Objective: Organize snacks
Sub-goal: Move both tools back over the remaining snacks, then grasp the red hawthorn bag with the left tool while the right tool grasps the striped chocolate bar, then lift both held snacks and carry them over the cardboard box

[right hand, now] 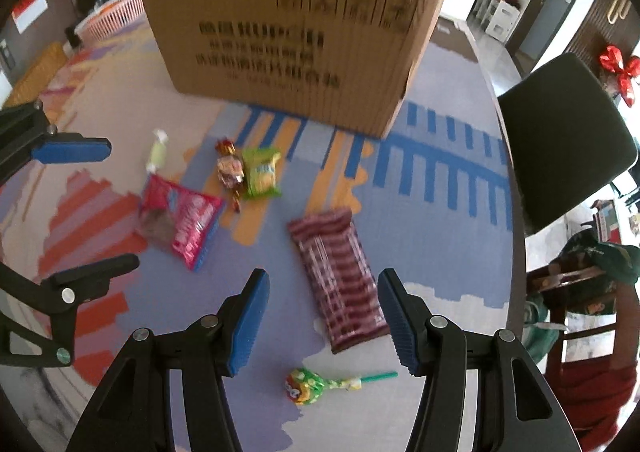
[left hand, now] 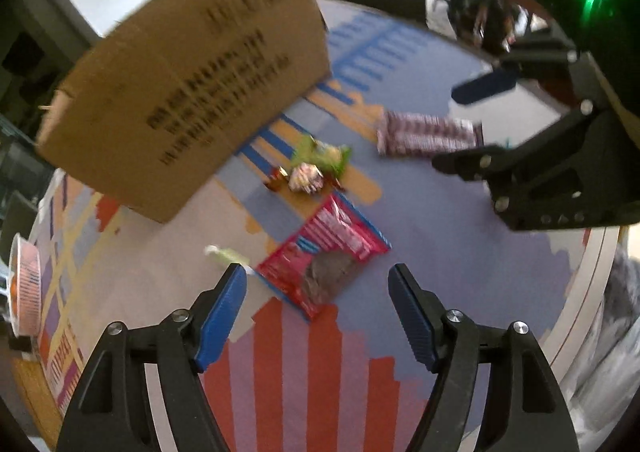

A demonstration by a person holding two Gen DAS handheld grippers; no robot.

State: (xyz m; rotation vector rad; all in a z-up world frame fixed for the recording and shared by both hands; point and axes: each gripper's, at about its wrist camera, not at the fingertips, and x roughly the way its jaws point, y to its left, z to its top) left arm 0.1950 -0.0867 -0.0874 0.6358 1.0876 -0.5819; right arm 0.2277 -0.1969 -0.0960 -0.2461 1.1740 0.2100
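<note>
Snacks lie on a colourful mat. A red snack bag (left hand: 324, 256) (right hand: 180, 226) lies just ahead of my open, empty left gripper (left hand: 318, 316). A maroon striped packet (right hand: 340, 284) (left hand: 428, 133) lies between the fingers of my open, empty right gripper (right hand: 322, 320). A green lollipop (right hand: 308, 386) lies below that gripper. A green packet (right hand: 260, 171) (left hand: 320, 155), a wrapped candy (right hand: 230, 169) (left hand: 306, 177) and a pale green candy (right hand: 157, 151) (left hand: 224, 256) lie near a cardboard box (right hand: 296, 31) (left hand: 184, 99). The right gripper (left hand: 472, 123) shows in the left view, the left gripper (right hand: 86, 207) in the right view.
The mat covers a round table (left hand: 588, 284). A black chair (right hand: 568, 131) stands at the table's right edge. A plastic container with orange contents (left hand: 24, 288) sits at the far left. A wooden chair with clothes (right hand: 584, 284) is at the right.
</note>
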